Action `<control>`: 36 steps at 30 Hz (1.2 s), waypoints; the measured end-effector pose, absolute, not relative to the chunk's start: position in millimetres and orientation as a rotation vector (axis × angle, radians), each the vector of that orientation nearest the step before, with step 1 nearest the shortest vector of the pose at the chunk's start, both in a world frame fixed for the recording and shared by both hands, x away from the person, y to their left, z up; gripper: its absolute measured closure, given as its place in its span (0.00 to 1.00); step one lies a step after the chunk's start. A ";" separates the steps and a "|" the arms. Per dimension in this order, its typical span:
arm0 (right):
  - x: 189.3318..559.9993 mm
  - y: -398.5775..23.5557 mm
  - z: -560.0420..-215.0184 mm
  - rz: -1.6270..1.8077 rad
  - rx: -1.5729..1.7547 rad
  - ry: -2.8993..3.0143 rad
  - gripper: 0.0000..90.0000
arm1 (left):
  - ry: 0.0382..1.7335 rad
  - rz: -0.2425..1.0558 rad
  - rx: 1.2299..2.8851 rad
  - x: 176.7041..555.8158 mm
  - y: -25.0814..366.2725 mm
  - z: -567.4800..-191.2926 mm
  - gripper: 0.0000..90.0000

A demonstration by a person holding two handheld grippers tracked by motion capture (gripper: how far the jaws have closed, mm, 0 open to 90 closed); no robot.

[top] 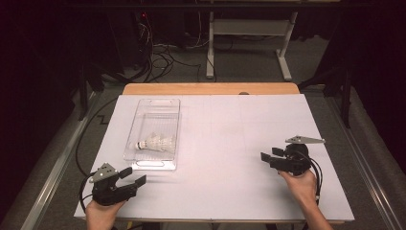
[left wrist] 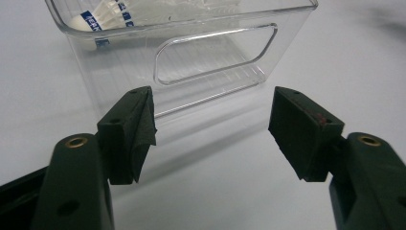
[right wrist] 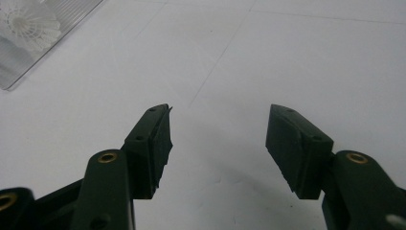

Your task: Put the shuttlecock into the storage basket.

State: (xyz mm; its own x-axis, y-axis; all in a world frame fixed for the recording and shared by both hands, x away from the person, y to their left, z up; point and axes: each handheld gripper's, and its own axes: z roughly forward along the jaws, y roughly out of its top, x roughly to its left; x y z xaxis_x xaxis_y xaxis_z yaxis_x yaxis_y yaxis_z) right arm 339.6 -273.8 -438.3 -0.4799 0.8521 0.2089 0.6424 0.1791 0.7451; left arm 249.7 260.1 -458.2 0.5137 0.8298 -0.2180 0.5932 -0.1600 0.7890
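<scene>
Left tongs: nearest the camera, low on the white surface; jaws wide apart, nothing between them.
Clear tray: just ahead of the left tongs, its short handle wall facing them in the left gripper view.
Shuttlecocks: inside the tray, lying on their side, long axis across the tray, cork end to the left; it seems two are nested, but the view is too small to be sure.
Right tongs: well apart from the tray, pointing left toward it; jaws wide and empty.
Nearer hand: left, forearm coming straight in from the bottom edge.
</scene>
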 end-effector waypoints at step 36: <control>311.1 -296.7 -456.0 1.233 1.442 2.124 0.41 | 1.180 0.330 1.855 248.7 260.7 -457.9 0.37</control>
State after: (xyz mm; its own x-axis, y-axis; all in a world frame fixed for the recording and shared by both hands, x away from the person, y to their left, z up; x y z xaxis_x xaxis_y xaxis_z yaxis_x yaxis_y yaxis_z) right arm 311.1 -296.7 -456.0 -0.4553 0.8645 0.2131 0.6138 0.1313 0.7784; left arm 248.7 260.7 -457.9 0.5115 0.8299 -0.2230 0.5939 -0.1539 0.7897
